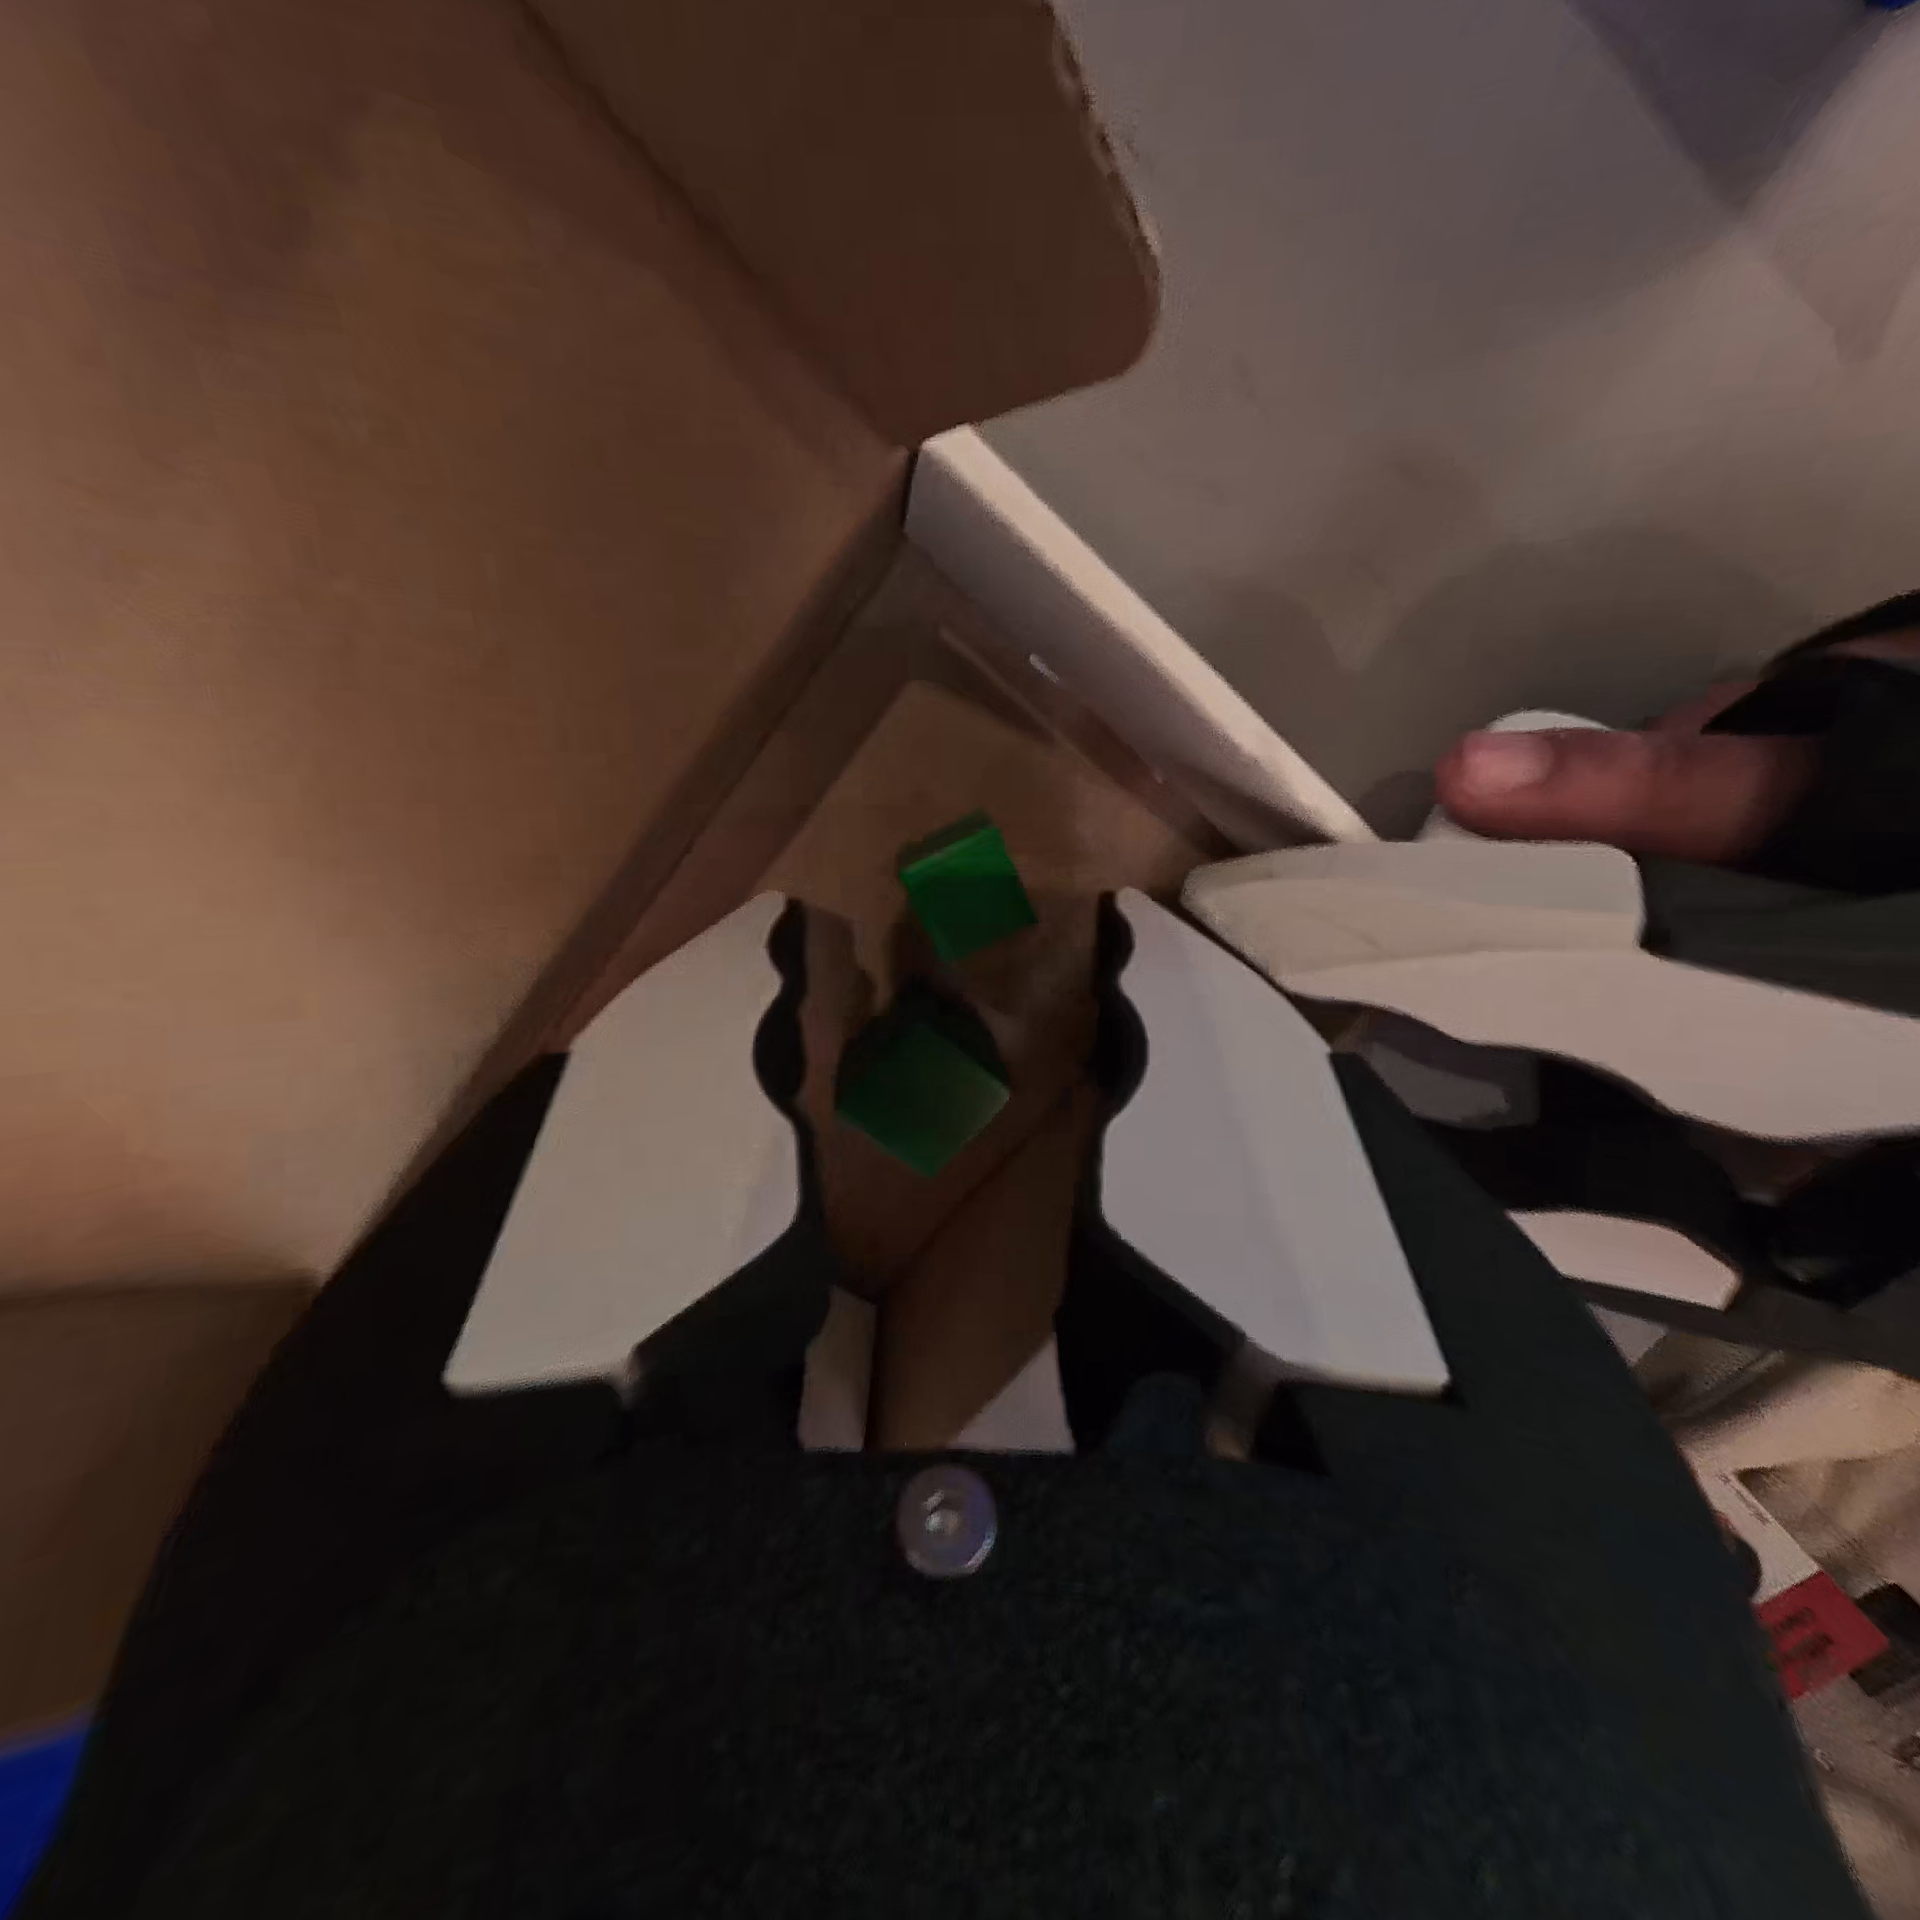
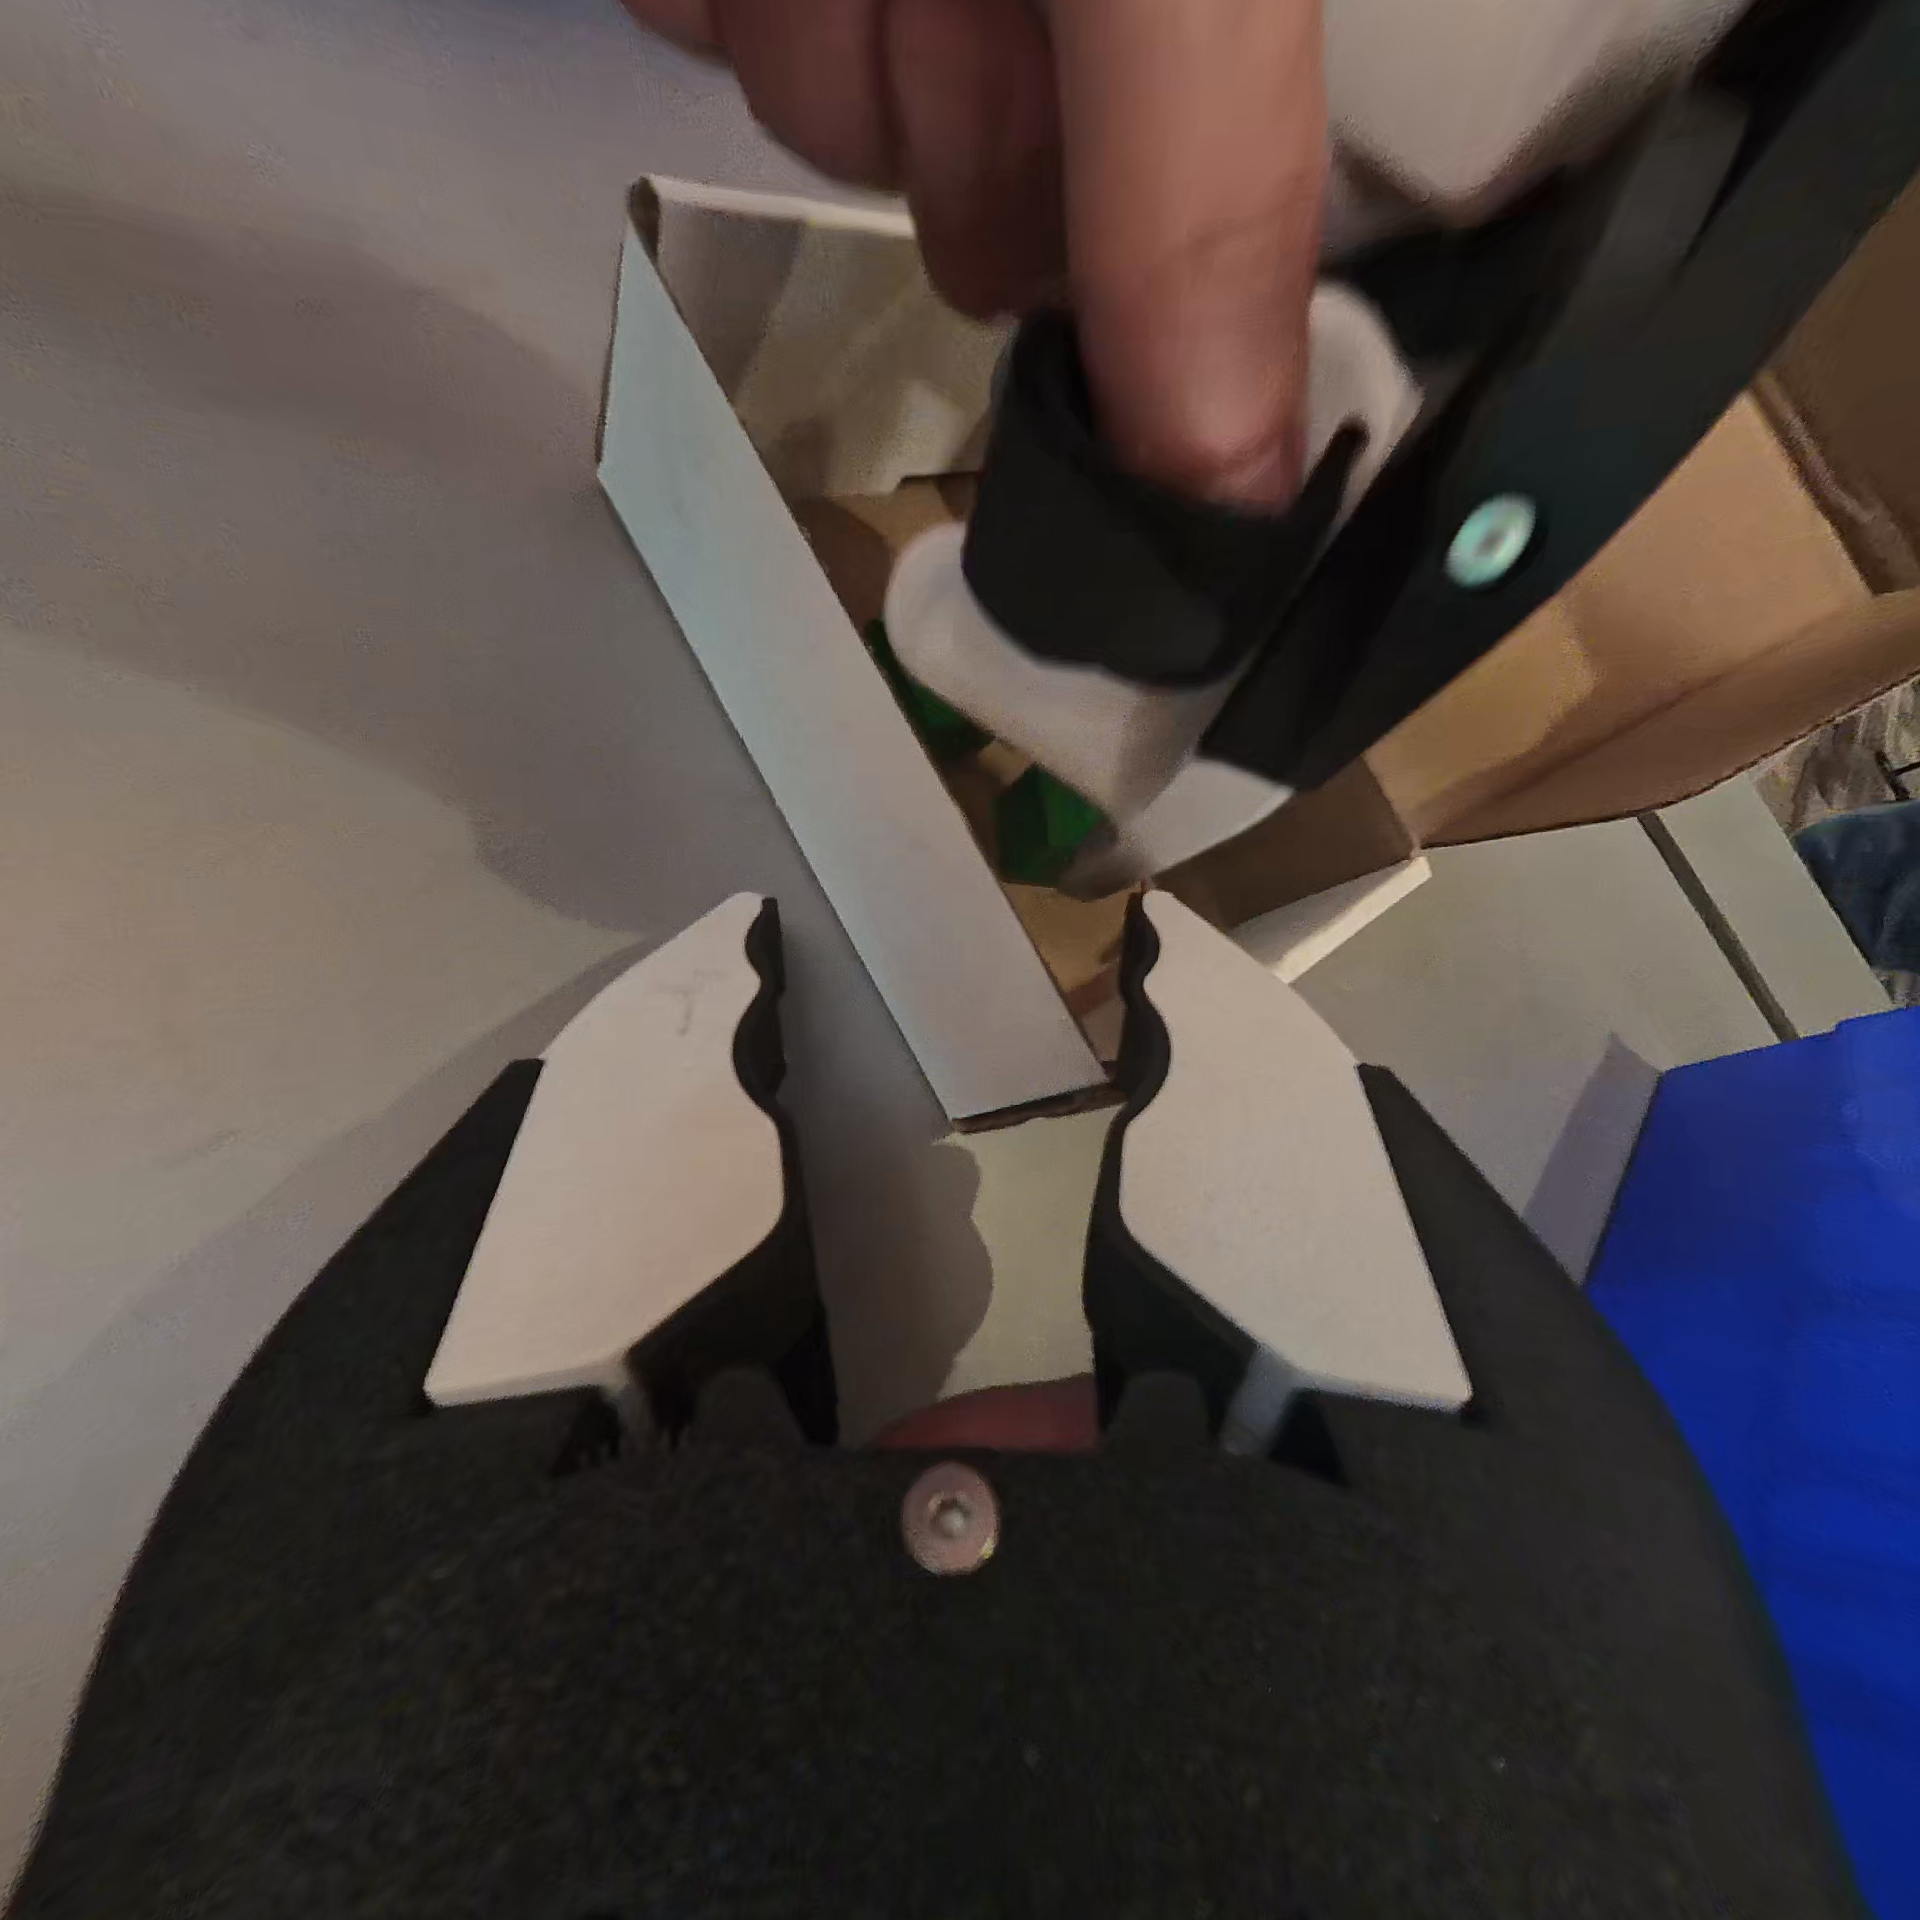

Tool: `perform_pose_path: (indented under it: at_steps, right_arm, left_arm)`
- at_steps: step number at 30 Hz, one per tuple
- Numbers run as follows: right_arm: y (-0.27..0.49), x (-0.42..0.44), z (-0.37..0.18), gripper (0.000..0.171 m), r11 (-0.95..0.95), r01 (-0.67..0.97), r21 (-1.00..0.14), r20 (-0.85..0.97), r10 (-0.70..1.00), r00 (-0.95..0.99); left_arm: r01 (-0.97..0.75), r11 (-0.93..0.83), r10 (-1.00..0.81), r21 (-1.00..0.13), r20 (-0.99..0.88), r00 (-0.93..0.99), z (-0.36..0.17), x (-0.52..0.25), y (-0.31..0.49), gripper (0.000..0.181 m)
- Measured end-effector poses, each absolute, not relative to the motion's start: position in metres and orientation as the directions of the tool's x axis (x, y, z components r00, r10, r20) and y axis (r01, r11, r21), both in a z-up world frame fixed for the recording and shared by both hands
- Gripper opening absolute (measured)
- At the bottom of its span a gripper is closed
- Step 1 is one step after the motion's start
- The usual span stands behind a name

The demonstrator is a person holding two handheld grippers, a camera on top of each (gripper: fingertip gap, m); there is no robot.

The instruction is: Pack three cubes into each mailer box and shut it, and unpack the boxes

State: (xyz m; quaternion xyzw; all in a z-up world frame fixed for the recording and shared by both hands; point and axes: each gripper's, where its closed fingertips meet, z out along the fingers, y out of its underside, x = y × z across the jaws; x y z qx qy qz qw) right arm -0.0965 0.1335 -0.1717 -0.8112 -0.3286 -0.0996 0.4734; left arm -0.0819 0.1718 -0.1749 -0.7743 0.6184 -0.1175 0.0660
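Observation:
A white mailer box [image 1: 1091, 644] with a brown inside stands open, its lid [image 1: 416, 520] raised at the left. Two green cubes, one farther [image 1: 966, 883] and one nearer [image 1: 920, 1081], lie on its floor. My left gripper [image 1: 948, 909] is open and reaches down into the box, with the nearer cube loose between its fingers. In the right wrist view, my right gripper [image 2: 954, 912] is open and straddles the box's white front wall [image 2: 831, 727] near a corner. The left gripper [image 2: 1039, 665] hides most of the cubes [image 2: 1039, 821] there.
The box sits on a pale table [image 2: 260, 520]. A blue bin [image 2: 1766, 1351] stands close at the right of my right gripper. The right gripper's white finger [image 1: 1455, 935] and a person's finger [image 1: 1558, 779] show at the right of the left wrist view. Papers [image 1: 1787, 1610] lie at the lower right.

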Motion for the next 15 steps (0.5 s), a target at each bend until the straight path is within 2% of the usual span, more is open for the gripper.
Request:
perform_pose_path:
  at_steps: [4, 7, 11, 15]
  right_arm:
    - [0.131, -0.098, -0.168, 0.057, -0.312, 0.624, -0.717, 0.472, 0.441, 0.763]
    - [0.131, -0.096, -0.169, 0.056, -0.31, 0.639, -0.704, 0.489, 0.441, 0.753]
    - [0.13, -0.096, -0.165, 0.058, -0.299, 0.637, -0.711, 0.492, 0.436, 0.754]
    - [0.126, -0.094, -0.146, 0.058, -0.264, 0.598, -0.757, 0.475, 0.406, 0.781]
  left_arm:
    - [-0.882, -0.24, -0.97, -0.407, 0.128, 0.205, -0.123, -0.107, 0.169, 0.053]
    - [-0.838, -0.239, -0.971, -0.49, 0.106, 0.215, -0.08, -0.159, 0.18, 0.052]
    - [-0.82, -0.368, -0.91, -0.438, -0.009, 0.414, -0.048, -0.275, 0.249, 0.064]
    - [-0.744, -0.593, -0.761, -0.308, -0.088, 0.643, -0.058, -0.392, 0.314, 0.062]
